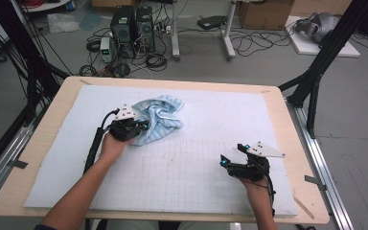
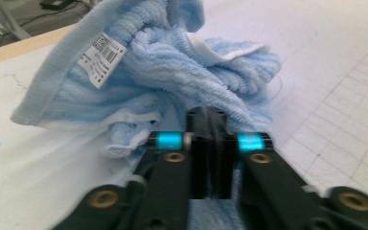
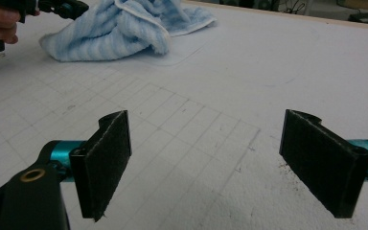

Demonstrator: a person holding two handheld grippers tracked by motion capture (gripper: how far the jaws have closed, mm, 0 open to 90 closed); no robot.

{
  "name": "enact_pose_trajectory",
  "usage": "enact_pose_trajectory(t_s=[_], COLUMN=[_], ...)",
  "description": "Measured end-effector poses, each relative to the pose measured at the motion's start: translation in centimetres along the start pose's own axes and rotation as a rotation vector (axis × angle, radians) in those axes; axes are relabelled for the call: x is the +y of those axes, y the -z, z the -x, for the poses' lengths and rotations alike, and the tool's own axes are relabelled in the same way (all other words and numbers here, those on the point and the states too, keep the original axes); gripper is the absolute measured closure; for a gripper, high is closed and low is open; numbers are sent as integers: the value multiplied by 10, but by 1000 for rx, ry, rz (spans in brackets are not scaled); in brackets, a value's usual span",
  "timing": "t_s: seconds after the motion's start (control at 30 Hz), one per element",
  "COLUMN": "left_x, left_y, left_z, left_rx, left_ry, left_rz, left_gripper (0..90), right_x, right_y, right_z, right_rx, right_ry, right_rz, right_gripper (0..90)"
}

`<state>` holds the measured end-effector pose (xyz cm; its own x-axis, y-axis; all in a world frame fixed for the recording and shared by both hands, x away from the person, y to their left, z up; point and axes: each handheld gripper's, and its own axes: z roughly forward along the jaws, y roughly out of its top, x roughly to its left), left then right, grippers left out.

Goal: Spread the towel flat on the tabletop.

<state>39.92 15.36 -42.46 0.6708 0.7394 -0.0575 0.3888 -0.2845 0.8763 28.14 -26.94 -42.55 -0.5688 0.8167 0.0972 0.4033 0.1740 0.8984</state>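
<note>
You are pinching the crumpled blue towel (image 2: 172,72) between your left gripper's (image 2: 210,127) pressed-together jaws, while your right gripper (image 3: 206,163) is hovering spread wide, well apart from it

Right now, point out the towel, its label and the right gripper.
towel (image 1: 159,120): high view, middle of the crumpled cloth.
label (image 2: 101,59): left gripper view, middle of the white tag.
right gripper (image 3: 205,165): right gripper view, midway between the fingertips.

left tongs (image 1: 141,127) clamp the crumpled blue towel (image 1: 160,117); right tongs (image 1: 231,155) gape well apart.

Overhead plus two close, towel-sharing (image 1: 159,117) views
</note>
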Motion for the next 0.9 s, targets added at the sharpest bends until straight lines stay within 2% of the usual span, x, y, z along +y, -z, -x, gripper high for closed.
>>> enact_pose_trajectory(t_s=[0.03,0.07,0.13,0.17,0.23,0.3,0.33,0.4,0.5,0.53,0.57,0.63,0.7,0.73,0.77,0.8,0.9], left_x=[0,-1,-3,-5,-7,-6,-6,-4,-8,-8,-12,-17,-20,-20,-18,-14,0], left_y=[-2,-4,-10,-12,-14,-14,-13,-10,-4,-4,1,6,11,13,15,19,30], left_z=[1,2,7,8,10,14,17,22,34,34,41,47,50,51,51,51,44], left_rx=[-16,-26,-3,3,-30,-58,-80,-113,-172,-172,-212,-242,-262,-259,-242,-211,-112], left_ry=[36,42,-6,-25,-50,-78,-83,-99,-104,-104,-107,-98,-103,-94,-85,-83,-74], left_rz=[2,-9,-58,-85,-110,-112,-106,-107,-75,-75,-71,-57,-63,-59,-41,-13,84], left_gripper=[555,478,442,463,641,805,831,847,852,852,851,850,832,768,639,551,448], right_x=[0,0,0,0,0,0,-1,-1,-1,-1,-1,-1,-1,-1,-1,-1,-1], right_y=[-1,-1,-2,-2,-2,-1,-1,-2,-2,-2,-1,-1,-1,-1,-1,-2,-2], right_z=[0,-1,-1,-1,-1,-1,0,1,1,1,1,1,1,1,1,1,0], right_rx=[0,2,3,3,3,1,0,1,0,-1,0,-1,-2,-2,-2,-2,1], right_ry=[1,2,6,6,8,2,4,5,4,5,2,-4,-4,-4,-4,3,-4], right_rz=[1,-2,-4,-6,-6,-7,-6,-6,-6,-5,-5,-8,-8,-7,-7,-4,-8], right_gripper=[172,172,173,173,172,172,172,172,172,173,172,172,172,172,172,172,172])
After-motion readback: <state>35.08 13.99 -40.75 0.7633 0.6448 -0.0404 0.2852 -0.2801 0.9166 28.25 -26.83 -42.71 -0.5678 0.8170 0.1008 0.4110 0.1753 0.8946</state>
